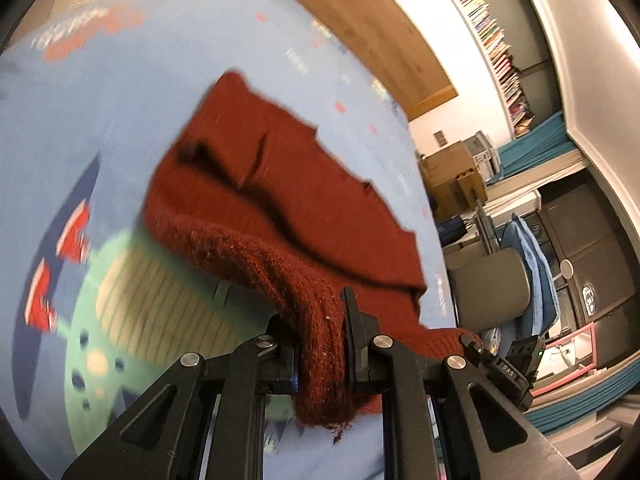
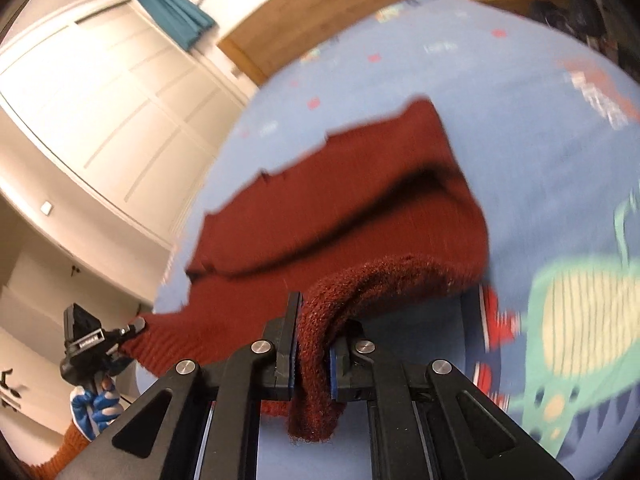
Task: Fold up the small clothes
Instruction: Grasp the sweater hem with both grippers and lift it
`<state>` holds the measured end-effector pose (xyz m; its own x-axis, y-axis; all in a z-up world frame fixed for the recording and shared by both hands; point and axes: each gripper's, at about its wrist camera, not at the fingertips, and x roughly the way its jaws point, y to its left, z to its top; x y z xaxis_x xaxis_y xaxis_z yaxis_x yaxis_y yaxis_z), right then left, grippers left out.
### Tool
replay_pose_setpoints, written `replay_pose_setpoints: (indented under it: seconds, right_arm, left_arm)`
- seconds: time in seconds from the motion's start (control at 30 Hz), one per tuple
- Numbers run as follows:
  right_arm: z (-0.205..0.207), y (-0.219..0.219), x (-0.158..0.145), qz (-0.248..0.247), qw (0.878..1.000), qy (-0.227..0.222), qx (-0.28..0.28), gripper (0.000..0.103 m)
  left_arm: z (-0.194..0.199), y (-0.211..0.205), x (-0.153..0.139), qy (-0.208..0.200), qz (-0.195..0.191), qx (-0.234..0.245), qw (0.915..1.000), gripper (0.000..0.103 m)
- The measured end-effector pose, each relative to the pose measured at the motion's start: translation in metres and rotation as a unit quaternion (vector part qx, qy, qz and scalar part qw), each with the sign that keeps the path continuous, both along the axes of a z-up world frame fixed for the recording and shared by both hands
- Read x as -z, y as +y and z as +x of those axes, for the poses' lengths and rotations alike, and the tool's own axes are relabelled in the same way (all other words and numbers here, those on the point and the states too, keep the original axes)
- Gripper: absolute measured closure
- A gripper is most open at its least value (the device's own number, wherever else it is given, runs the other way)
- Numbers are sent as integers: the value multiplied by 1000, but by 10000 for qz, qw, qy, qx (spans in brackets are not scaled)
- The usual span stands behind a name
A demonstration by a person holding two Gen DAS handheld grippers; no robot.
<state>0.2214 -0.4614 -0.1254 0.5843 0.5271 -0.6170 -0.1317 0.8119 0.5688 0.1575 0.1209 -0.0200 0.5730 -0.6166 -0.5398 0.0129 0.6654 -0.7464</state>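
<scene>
The left tongs (image 1: 322,344) are clamped on one near corner of the red knit top (image 1: 288,184). The right tongs (image 2: 316,348) pinch the other corner. The near edge hangs between them, and the rest lies farther off on the blue bed cover (image 1: 120,120). If one corner slips out, the fold could land crooked.

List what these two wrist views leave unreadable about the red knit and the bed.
- Red knit: which garment it is; bunched and motion-blurred in both views.
- Its near hem: hidden behind the left tool and the right tool, both shut on it.
- Blue bedcover: its writing is smeared by blur.
- Gloved hand, right wrist view: mostly covered by the other tool's handle.
</scene>
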Motion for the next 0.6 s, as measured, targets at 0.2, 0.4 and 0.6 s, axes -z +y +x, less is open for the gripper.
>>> replay_pose_setpoints:
  seconds: [0.2,0.4,0.6]
  right_arm:
    - [41,-8,-36,-34,9988,-404,256,93]
    - [96,-10,-37,-157,9978,-384,517,93]
    - [148,-4,-21,-361,9976,-170,559,93]
  left_arm:
    - [44,4,-27,-314,149,-190,9992,90]
    - [93,-4,-21,-326,532,-274,9977,90]
    - [141,-8,16,28,870,-426,9953,90]
